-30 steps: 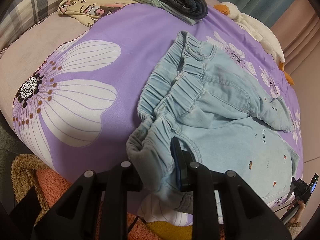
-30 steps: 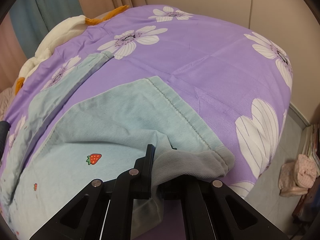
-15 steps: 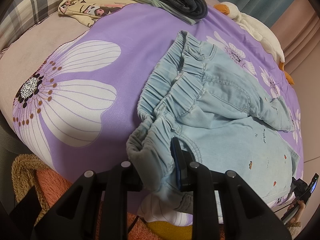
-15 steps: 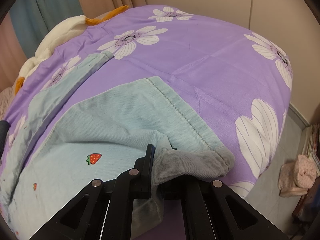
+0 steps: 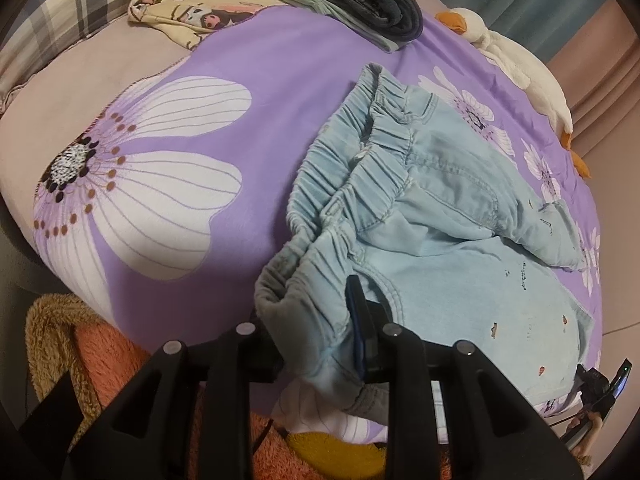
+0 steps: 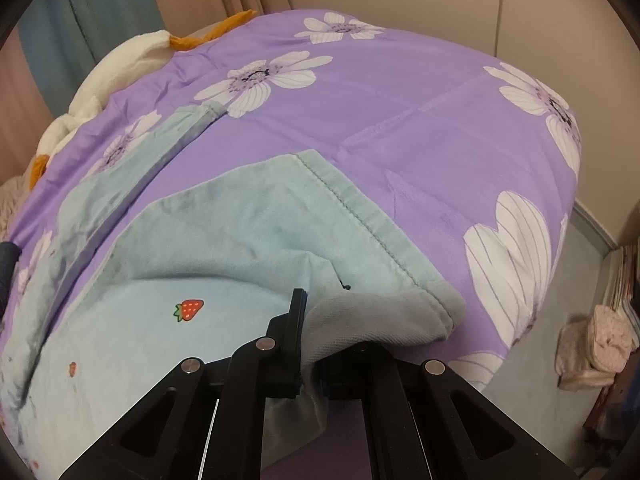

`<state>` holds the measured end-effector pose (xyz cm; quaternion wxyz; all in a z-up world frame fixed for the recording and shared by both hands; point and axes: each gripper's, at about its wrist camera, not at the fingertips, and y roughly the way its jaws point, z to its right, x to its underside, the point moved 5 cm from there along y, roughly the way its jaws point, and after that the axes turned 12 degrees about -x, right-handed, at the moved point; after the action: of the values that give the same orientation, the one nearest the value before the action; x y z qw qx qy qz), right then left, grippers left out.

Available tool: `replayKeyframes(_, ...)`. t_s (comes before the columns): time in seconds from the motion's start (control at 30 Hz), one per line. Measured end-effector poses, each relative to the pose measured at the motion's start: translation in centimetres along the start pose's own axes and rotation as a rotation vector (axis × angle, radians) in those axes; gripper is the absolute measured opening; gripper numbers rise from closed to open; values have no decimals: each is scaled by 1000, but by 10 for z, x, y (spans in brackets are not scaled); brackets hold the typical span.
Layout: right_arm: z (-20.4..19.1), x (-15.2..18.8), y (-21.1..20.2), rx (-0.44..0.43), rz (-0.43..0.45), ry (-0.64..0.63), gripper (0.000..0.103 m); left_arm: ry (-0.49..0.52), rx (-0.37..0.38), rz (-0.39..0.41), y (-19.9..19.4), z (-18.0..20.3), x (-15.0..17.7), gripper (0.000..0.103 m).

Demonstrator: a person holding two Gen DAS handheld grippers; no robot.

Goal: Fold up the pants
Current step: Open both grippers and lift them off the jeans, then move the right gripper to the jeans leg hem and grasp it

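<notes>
While both tools stay out at the near edge of the bed, the pale blue denim pants with the gathered elastic waist (image 5: 420, 216) lie stretched between them on the purple flower-print quilt (image 5: 248, 80). Left tool (image 5: 316, 320) is clamped on the ruched waistband corner; right tool (image 6: 320, 340) is clamped on the stitched hem of the near leg (image 6: 260, 240). Long axis runs waist to hem along that edge, the second leg farther in. Soft, strawberry-dotted cloth, grey inside, will likely drape.

Left claw (image 5: 316, 344) inner pads hidden by pants (image 5: 460, 280) waistband; right claw (image 6: 320, 344) tips likewise (hem covers them).
</notes>
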<state>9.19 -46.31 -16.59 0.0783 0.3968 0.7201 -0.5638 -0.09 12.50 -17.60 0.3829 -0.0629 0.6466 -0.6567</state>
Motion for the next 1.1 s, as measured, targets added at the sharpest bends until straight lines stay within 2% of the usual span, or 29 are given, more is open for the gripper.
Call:
replayKeyframes(0.1, -1, 0, -7, 27, -9, -3, 3, 28, -35, 28, -11, 2, 0, 32)
replayKeyframes(0.17, -1, 0, -14, 63, -1, -9, 13, 47, -48, 71, -25, 5, -5, 39)
replayKeyframes(0.23, -5, -3, -28, 102, 32, -28, 34, 49, -43, 123, -41, 7, -11, 70)
replayKeyframes(0.27, -9, -7, -38, 106, 58, -40, 40, 49, -32, 156, -51, 10, -14, 77)
replayKeyframes(0.3, -11, -8, -43, 102, 74, -45, 52, 54, -9, 202, -64, 14, -20, 84)
replayKeyframes(0.33, -17, -11, -52, 91, 98, -54, 64, 62, 5, 225, -72, 19, -23, 87)
replayKeyframes(0.4, -29, -16, -67, 76, 141, -80, 73, 89, 36, 266, -88, 31, -31, 90)
replayKeyframes(0.53, -64, -24, -94, 24, 209, -162, 77, 145, 134, 315, -109, 61, -42, 93)
replayKeyframes(0.6, -84, -26, -102, -39, 222, -193, 77, 166, 166, 314, -113, 78, -50, 93)
replayKeyframes(0.77, -123, -24, -113, -180, 232, -235, 78, 156, 189, 336, -118, 99, -52, 94)
replayKeyframes(0.8, -133, -23, -112, -214, 223, -243, 78, 146, 204, 327, -115, 101, -50, 97)
replayKeyframes(0.9, -151, -18, -106, -267, 198, -263, 78, 159, 242, 239, -97, 110, -41, 98)
replayKeyframes(1.1, -182, -10, -79, -317, 115, -298, 78, 133, 218, 164, -72, 106, -37, 97)
